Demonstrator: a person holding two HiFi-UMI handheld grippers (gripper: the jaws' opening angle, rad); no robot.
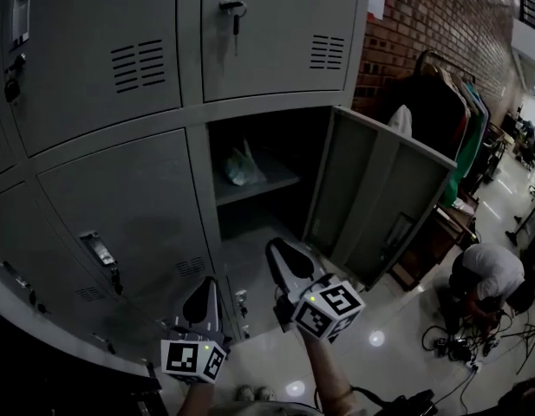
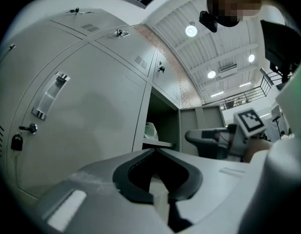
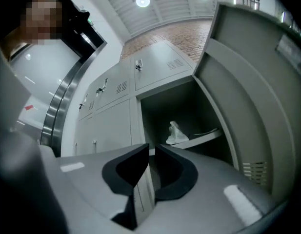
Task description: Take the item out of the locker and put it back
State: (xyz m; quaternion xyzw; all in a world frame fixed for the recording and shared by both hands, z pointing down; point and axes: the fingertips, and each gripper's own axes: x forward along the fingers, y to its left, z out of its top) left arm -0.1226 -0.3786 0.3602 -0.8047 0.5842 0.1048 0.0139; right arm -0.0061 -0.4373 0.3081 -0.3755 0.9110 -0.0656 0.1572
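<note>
Left gripper [image 1: 206,284] and right gripper [image 1: 281,248]: both closed, holding nothing. The bag [image 1: 242,167] sits on the shelf [image 1: 283,178] in the open locker [image 1: 341,199], well apart from your jaws. It looks light, soft, crumpled, probably slippery. Pinch its bunched top.

Open locker [image 1: 315,150] at frame centre, with the bag [image 1: 243,167] on its shelf [image 1: 280,180]. Door [image 1: 380,198] stands out to its right. Left gripper [image 1: 207,284] and right gripper [image 1: 277,250] lie below, before the opening. Clothes rack [image 1: 449,102] upper right; person [image 1: 491,274] lower right.
</note>
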